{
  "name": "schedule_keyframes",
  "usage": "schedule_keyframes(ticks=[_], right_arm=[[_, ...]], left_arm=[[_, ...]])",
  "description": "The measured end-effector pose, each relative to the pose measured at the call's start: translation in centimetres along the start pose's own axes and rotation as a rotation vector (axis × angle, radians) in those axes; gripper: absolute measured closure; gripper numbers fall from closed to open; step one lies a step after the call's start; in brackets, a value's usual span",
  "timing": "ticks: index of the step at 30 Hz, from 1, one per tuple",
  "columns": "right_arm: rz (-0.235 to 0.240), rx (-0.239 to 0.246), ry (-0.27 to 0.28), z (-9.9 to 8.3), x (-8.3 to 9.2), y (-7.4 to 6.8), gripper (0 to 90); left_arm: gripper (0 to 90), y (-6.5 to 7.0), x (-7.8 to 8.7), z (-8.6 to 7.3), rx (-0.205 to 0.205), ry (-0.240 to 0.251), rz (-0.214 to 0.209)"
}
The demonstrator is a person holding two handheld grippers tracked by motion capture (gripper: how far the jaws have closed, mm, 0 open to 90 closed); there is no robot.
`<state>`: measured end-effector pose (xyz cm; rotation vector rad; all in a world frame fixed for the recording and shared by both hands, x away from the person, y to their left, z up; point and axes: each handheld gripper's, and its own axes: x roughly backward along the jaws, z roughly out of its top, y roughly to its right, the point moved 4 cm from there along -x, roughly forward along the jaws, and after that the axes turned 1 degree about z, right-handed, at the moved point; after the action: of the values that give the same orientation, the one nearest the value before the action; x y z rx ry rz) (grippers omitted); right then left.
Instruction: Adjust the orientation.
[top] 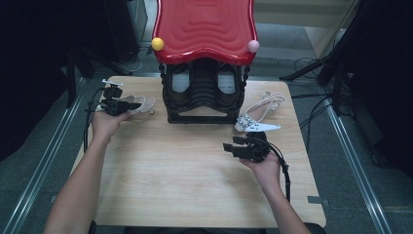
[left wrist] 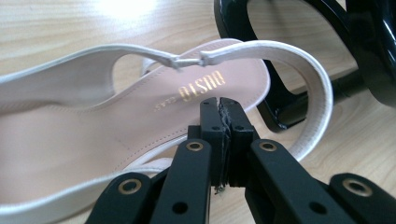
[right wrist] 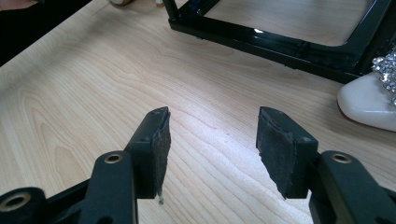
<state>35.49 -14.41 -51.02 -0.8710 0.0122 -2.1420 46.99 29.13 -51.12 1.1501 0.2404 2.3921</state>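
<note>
Two pale shoes lie on the table [top: 195, 165], one at each side of a black rack [top: 204, 97] with a red wavy top [top: 204, 24]. The left gripper [top: 131, 106] sits at the left shoe [top: 143, 104], near the table's far left corner. In the left gripper view its jaws are pressed together with nothing between the pads, hovering just over the shoe's insole [left wrist: 140, 116], which bears gold lettering, and inside the loop of the heel strap [left wrist: 299, 70]. The rack's black foot [left wrist: 280, 116] stands just behind that strap.

The right gripper [top: 229, 145] hangs above bare table, jaws wide apart and empty; in the right gripper view wood grain shows between the pads. The right shoe [top: 258, 119], with a sparkly trim [right wrist: 387, 70], lies just beyond it, near the rack's right front corner.

A yellow ball [top: 157, 44] and a pink ball [top: 253, 46] sit on the red top's front corners. Cables [top: 311, 112] trail on the floor at the right.

The red top hides most of the rack's inside; two pale shapes [top: 180, 80] on its shelf are hard to make out. The left shoe's toe is cut off in the left gripper view, and the hand and gripper cover part of it from above.
</note>
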Motion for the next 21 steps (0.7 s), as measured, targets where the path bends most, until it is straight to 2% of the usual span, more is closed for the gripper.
schedule_keyframes(ticks=[4, 10, 14, 16, 21], right_arm=[[0.016, -0.011, 0.011, 0.1, 0.0, 0.0, 46.0], [0.018, -0.012, 0.020, 0.3, -0.1, 0.1, 45.8], [0.019, -0.017, 0.026, 0.4, -0.2, 0.3, 45.7], [0.019, -0.020, 0.024, 0.5, -0.2, 0.3, 45.6], [0.020, -0.021, 0.021, 0.6, -0.5, 0.4, 45.6]], left_arm=[[88.3, 0.1, 0.5, -0.4, -0.005, -0.019, 0.005], [88.0, 0.1, 0.9, -1.0, -0.016, -0.023, 0.015], [87.8, 0.1, 1.2, -1.3, 0.000, -0.023, 0.020], [88.4, 0.0, 1.4, -1.5, -0.010, -0.037, 0.039], [88.9, -0.6, 1.9, -2.1, 0.003, -0.046, 0.048]])
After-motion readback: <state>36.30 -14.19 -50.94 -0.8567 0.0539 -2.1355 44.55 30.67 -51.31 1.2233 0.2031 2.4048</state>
